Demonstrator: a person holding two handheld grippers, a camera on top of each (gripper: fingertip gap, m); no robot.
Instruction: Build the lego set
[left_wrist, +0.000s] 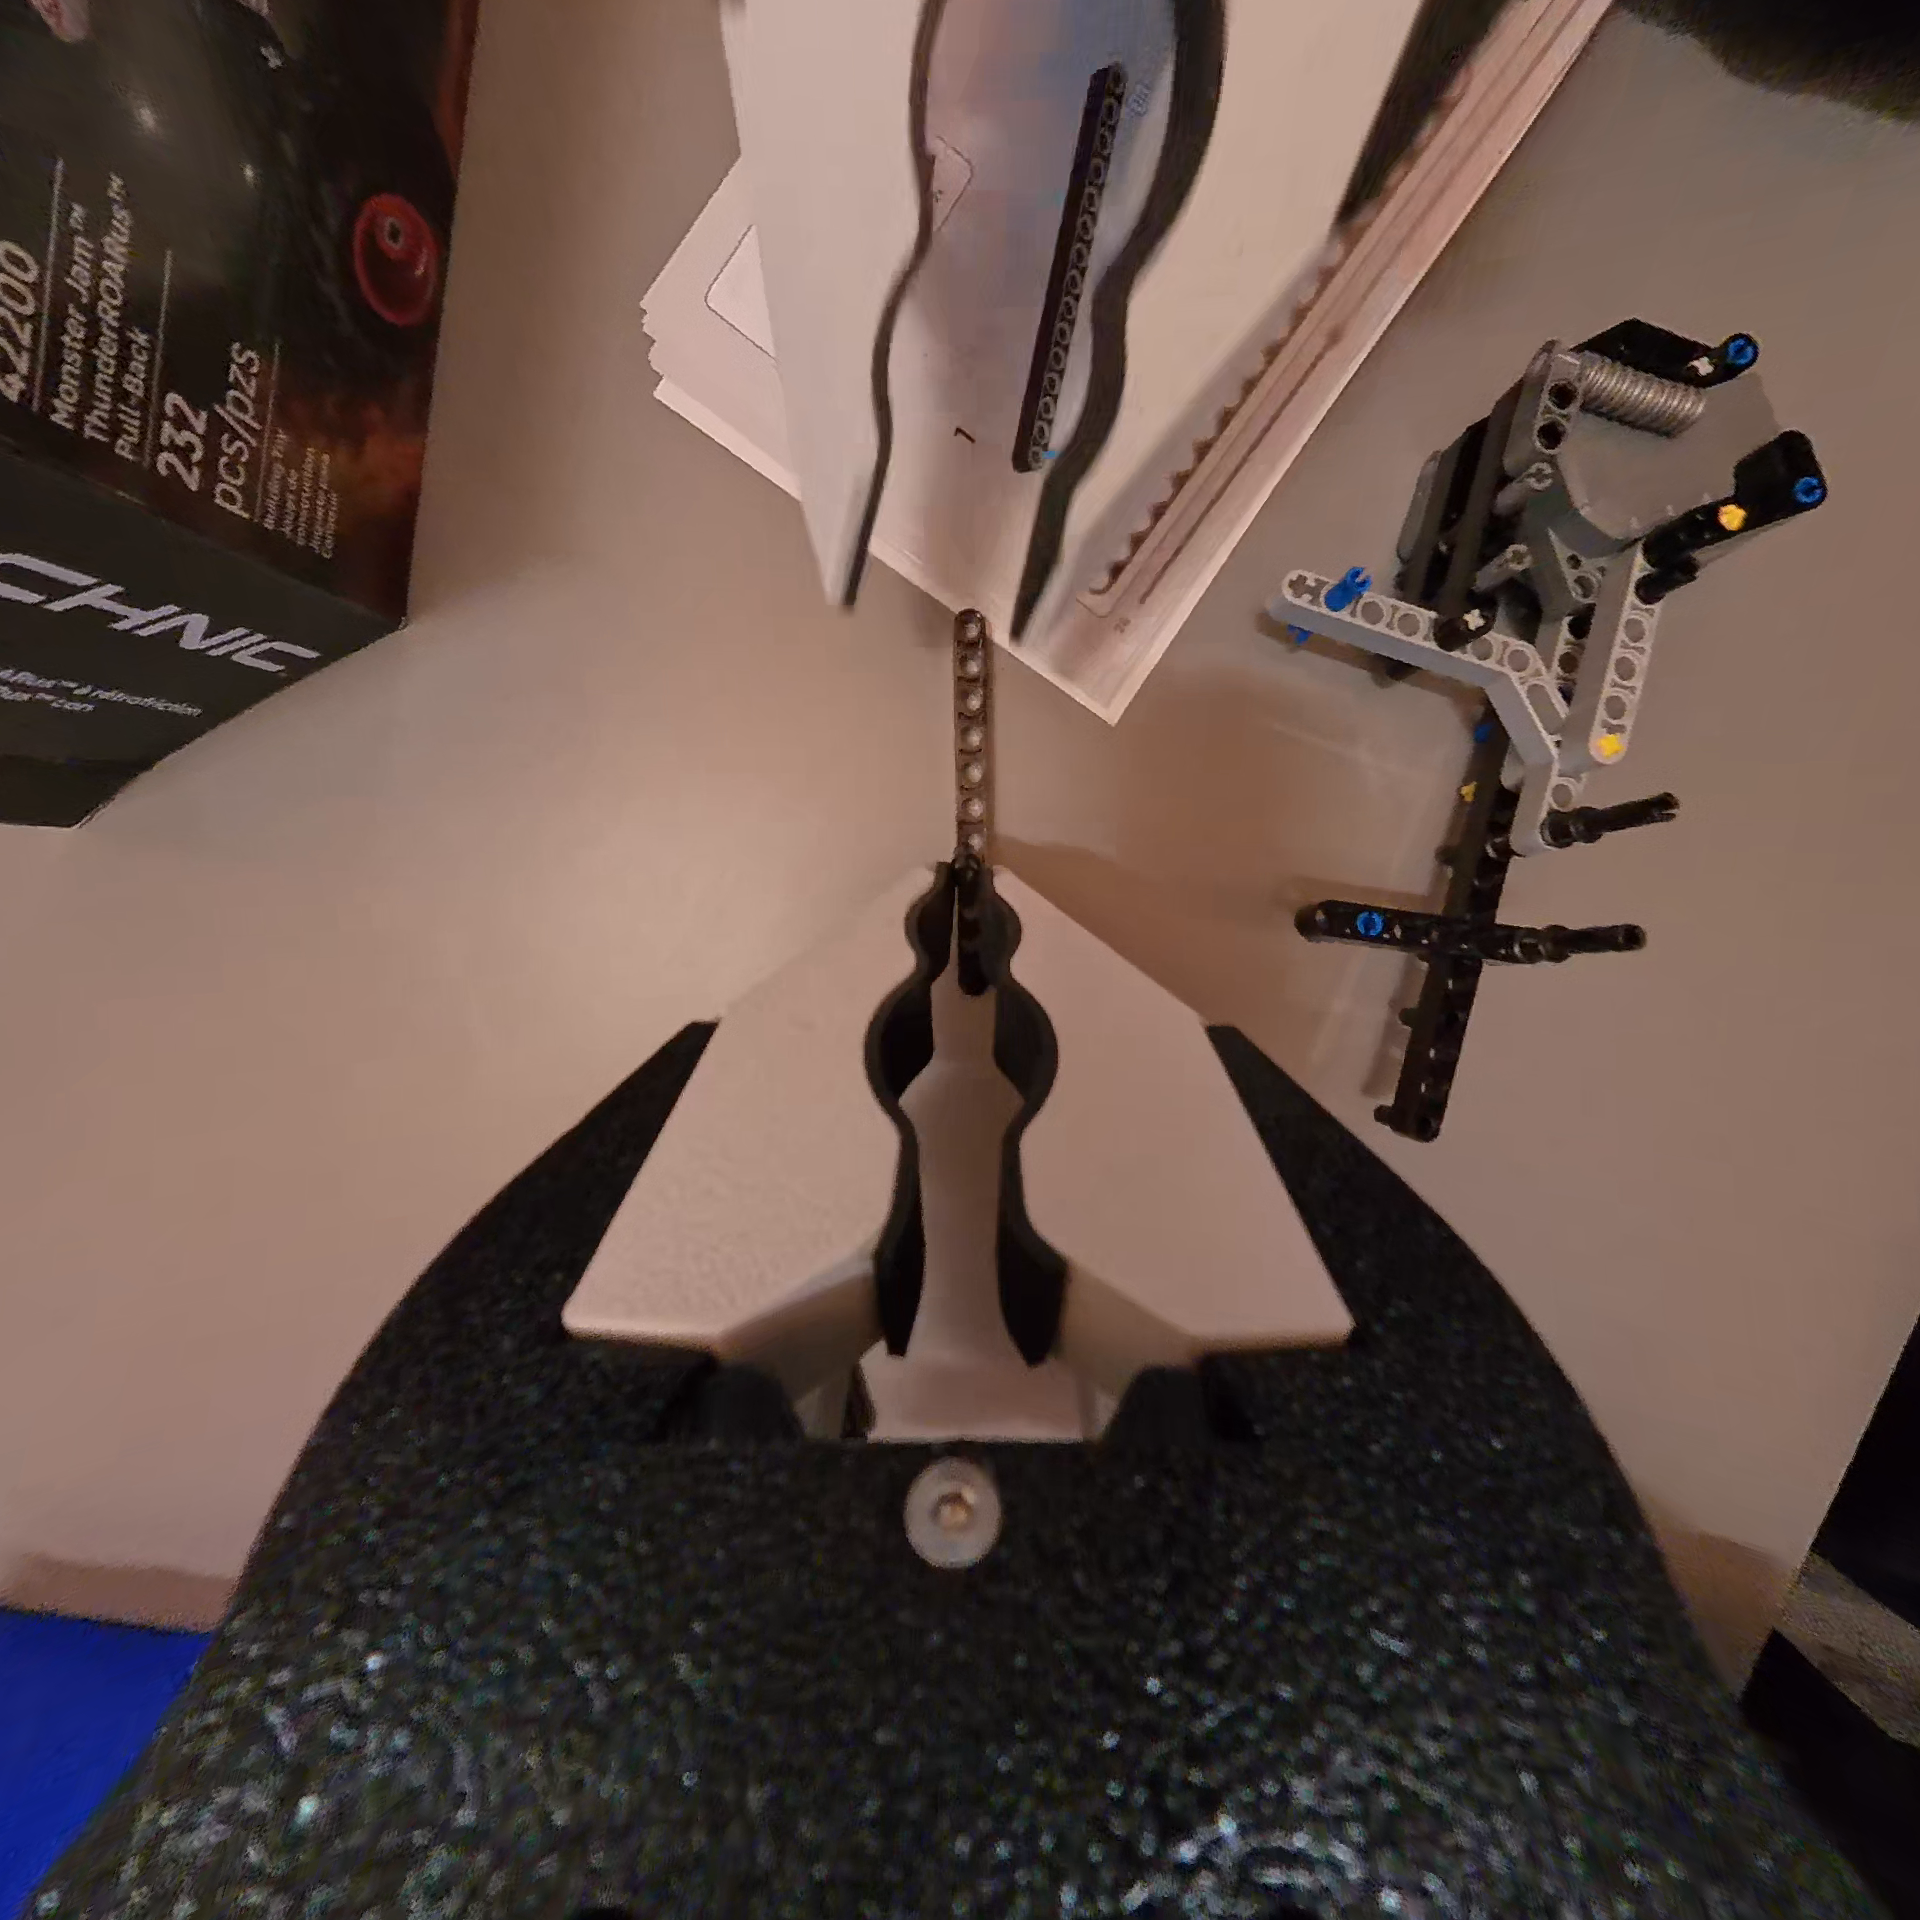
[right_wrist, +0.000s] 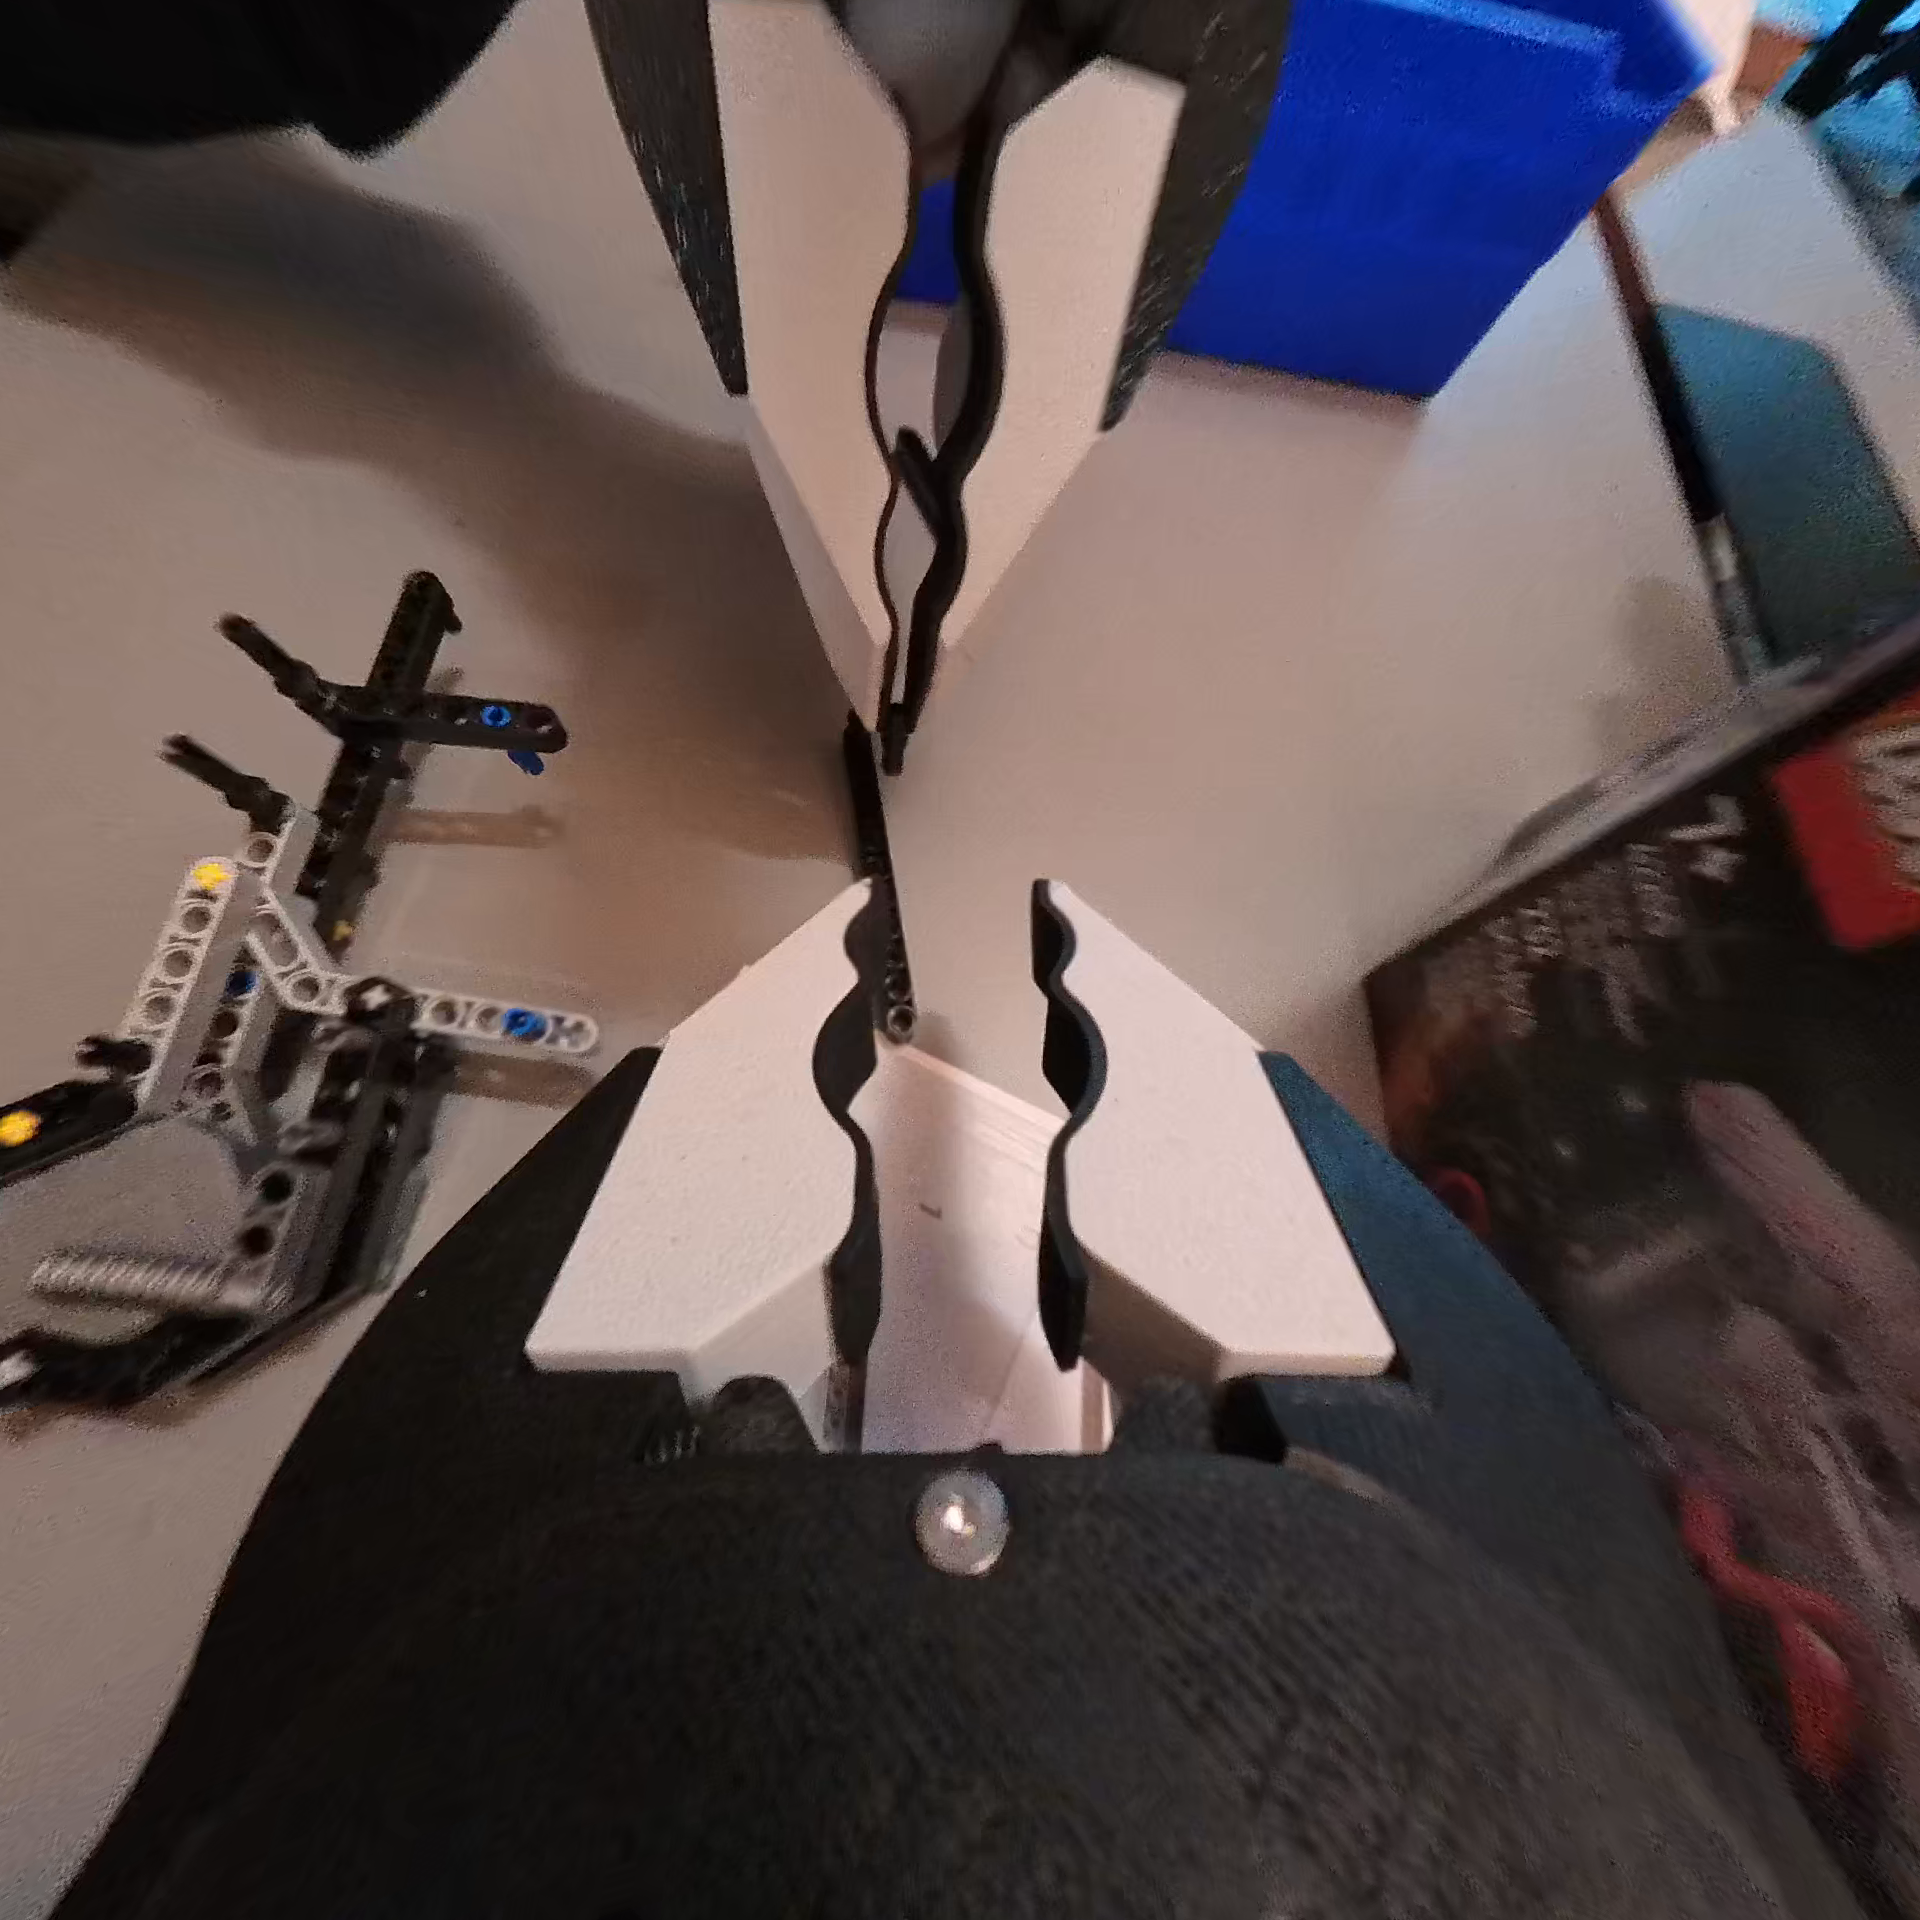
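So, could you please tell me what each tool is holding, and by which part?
The left tool grips the long black beam by its near end. The right tool is open around the beam's far end, holding nothing.

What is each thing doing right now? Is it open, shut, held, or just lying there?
Left tool: shut on the beam.
Right tool: open, its tips around the beam's far end.
Beam: held off the table by one end.
Model: half built, lying on the table, untouched.
Booklet: lying open on the table.
Box: lying on the table.

Left hand-held gripper (left_wrist: 966, 883) clamped shut, right hand-held gripper (right_wrist: 951, 904) parted, tip to tip
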